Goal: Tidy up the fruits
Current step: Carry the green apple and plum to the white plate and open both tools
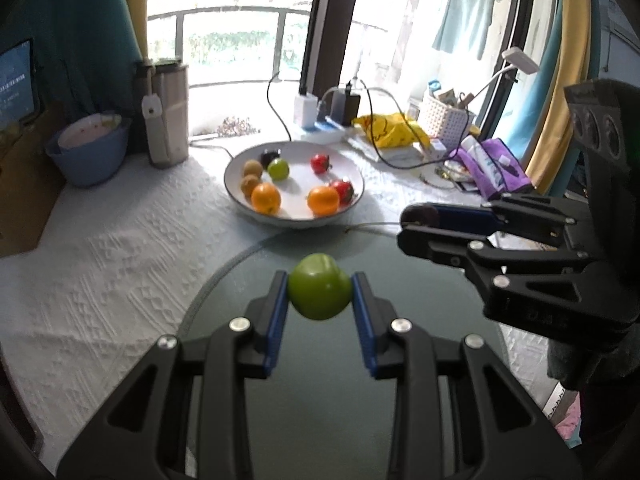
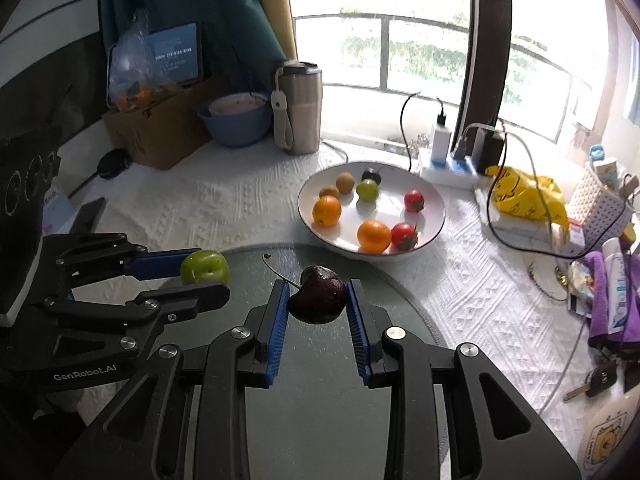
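My left gripper [image 1: 320,296] is shut on a small green fruit [image 1: 319,286], held above a round dark glass plate [image 1: 280,352]. My right gripper [image 2: 318,300] is shut on a dark cherry [image 2: 319,295] with a thin stem, over the same glass plate [image 2: 320,380]. Each gripper shows in the other's view: the right gripper [image 1: 414,220] with the cherry at its tips, the left gripper [image 2: 208,276] with the green fruit [image 2: 205,267]. Beyond them sits a white bowl [image 1: 240,176] [image 2: 434,220] with two oranges, two kiwis, a green fruit, a dark cherry and two red fruits.
A steel tumbler [image 1: 167,114] and a blue bowl [image 1: 88,152] stand at the back left on the white textured cloth. A power strip with chargers [image 2: 452,160], cables, a yellow bag [image 2: 524,192], a white basket [image 2: 600,200] and purple cloth [image 2: 608,300] crowd the right. Keys [image 2: 596,380] lie near the right.
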The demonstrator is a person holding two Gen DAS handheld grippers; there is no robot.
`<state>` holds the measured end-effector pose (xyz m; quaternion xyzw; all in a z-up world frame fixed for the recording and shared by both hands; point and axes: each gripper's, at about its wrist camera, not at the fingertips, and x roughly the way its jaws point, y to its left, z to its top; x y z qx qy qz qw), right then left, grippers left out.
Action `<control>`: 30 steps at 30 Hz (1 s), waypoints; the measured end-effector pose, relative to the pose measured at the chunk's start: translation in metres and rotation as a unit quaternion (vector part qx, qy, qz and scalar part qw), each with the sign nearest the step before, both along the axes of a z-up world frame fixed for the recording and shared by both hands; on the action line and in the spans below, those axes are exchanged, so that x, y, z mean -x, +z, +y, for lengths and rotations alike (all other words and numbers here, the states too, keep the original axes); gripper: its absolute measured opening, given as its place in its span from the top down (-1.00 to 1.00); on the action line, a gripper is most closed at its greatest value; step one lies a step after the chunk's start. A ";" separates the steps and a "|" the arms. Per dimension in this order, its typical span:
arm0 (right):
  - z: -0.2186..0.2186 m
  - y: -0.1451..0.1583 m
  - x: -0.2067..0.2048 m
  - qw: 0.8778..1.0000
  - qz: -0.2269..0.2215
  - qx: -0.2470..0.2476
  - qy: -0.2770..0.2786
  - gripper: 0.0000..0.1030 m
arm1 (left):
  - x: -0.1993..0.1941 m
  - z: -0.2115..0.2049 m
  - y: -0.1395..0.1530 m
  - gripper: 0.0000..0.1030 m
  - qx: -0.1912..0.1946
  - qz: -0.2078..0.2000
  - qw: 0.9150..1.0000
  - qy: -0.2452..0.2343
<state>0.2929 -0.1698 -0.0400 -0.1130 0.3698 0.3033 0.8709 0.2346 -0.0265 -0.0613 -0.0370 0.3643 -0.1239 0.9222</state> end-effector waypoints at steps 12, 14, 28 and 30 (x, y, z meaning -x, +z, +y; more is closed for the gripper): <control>-0.011 0.035 -0.001 0.999 -0.037 -0.017 -0.014 0.39 | -0.003 -0.009 0.042 0.37 -0.006 -0.044 0.999 -0.002; -0.013 0.040 -0.003 0.999 -0.045 -0.016 -0.020 0.39 | -0.005 -0.010 0.046 0.37 -0.007 -0.049 0.999 -0.002; -0.027 0.062 -0.028 0.996 -0.069 -0.010 -0.062 0.39 | -0.042 -0.016 0.064 0.36 -0.012 -0.066 0.998 -0.018; -0.029 0.062 -0.032 0.995 -0.070 -0.010 -0.066 0.39 | -0.048 -0.018 0.064 0.36 -0.013 -0.066 0.997 -0.021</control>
